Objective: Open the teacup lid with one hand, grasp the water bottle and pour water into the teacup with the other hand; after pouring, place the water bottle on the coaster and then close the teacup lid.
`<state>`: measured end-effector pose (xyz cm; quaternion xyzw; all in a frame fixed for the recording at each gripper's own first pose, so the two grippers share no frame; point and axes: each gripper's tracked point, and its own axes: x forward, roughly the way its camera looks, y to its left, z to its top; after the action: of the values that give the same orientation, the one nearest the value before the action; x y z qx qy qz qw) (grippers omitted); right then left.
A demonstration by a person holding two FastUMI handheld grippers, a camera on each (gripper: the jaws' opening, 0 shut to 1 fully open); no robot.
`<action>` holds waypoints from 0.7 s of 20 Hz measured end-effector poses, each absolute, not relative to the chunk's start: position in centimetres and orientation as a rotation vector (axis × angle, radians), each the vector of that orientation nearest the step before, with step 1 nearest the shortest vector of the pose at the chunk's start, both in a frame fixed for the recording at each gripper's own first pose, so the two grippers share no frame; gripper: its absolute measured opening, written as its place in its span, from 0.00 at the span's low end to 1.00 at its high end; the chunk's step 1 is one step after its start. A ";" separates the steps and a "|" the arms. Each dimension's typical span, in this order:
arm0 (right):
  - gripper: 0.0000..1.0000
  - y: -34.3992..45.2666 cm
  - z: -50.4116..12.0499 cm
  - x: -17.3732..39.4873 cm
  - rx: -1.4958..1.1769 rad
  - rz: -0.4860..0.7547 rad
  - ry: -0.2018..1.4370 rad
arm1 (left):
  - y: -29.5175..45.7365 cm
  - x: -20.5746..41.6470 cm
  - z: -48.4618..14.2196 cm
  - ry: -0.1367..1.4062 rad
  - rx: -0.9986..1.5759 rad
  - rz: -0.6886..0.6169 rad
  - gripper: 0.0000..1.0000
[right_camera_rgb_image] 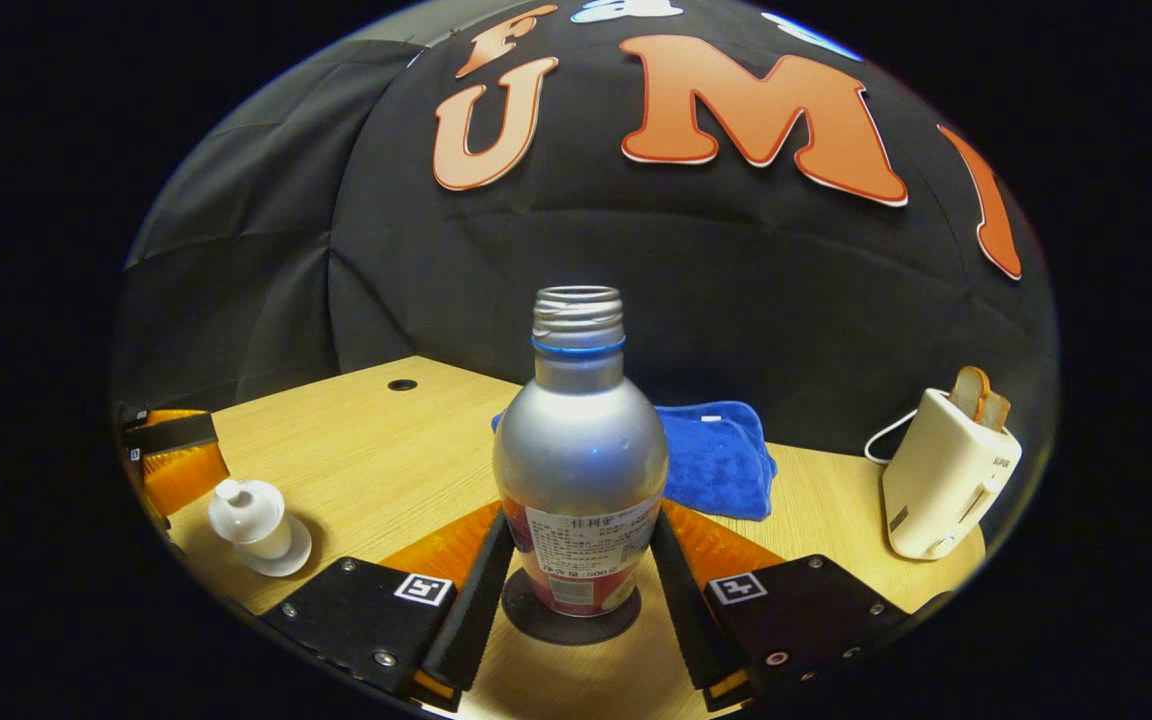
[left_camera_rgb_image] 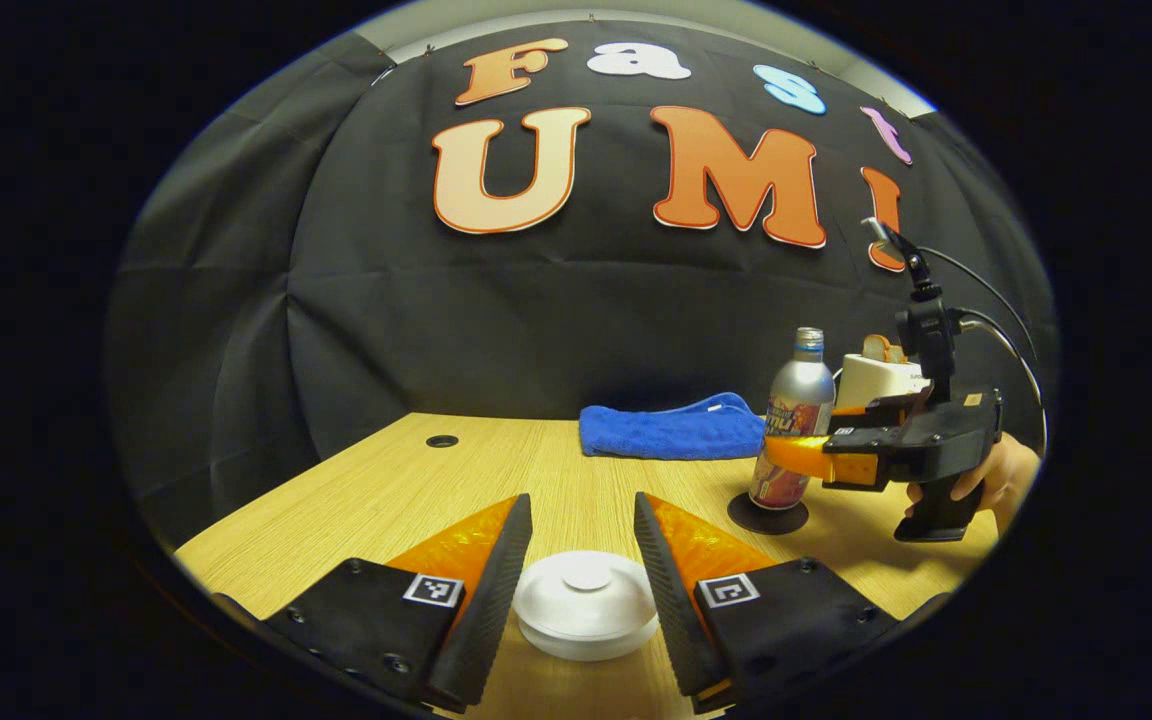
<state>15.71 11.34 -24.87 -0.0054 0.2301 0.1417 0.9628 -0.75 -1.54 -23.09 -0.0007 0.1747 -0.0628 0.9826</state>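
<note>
1. The water bottle [right_camera_rgb_image: 580, 455], silver and uncapped, stands upright on the dark round coaster [right_camera_rgb_image: 570, 622] on the tabletop [right_camera_rgb_image: 356, 460]; its label print is too small to make out.
2. The right gripper [right_camera_rgb_image: 576, 580] has its jaws flanking the bottle's lower body; whether they press on it I cannot tell. The left gripper view sees this gripper [left_camera_rgb_image: 786, 455] from the side, with a hand [left_camera_rgb_image: 1006, 480] on its handle.
3. The white lidded teacup [left_camera_rgb_image: 586, 603] sits between the wide-spread jaws of the left gripper [left_camera_rgb_image: 581, 570], untouched.
4. A blue towel [right_camera_rgb_image: 716, 460] lies behind the bottle; a cream toaster [right_camera_rgb_image: 941, 480] holding bread stands to the right
</note>
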 end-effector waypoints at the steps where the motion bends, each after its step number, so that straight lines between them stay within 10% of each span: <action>1: 0.78 11.4 -25.4 15.6 -0.008 0.286 0.481 | -1.5 -0.8 -23.0 0.349 -0.002 -0.124 0.71; 8: 0.80 11.0 -26.5 15.8 0.060 0.271 0.517 | -1.4 -0.8 -22.5 0.336 -0.007 -0.113 0.68; 14: 0.89 10.6 -25.6 14.5 0.099 0.269 0.535 | -2.5 -0.5 -21.1 0.315 -0.026 -0.104 0.84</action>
<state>14.47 10.62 -25.64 0.0488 0.2632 0.1327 0.9543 -0.49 -2.48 -21.10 -0.0132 0.1570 -0.0519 0.9861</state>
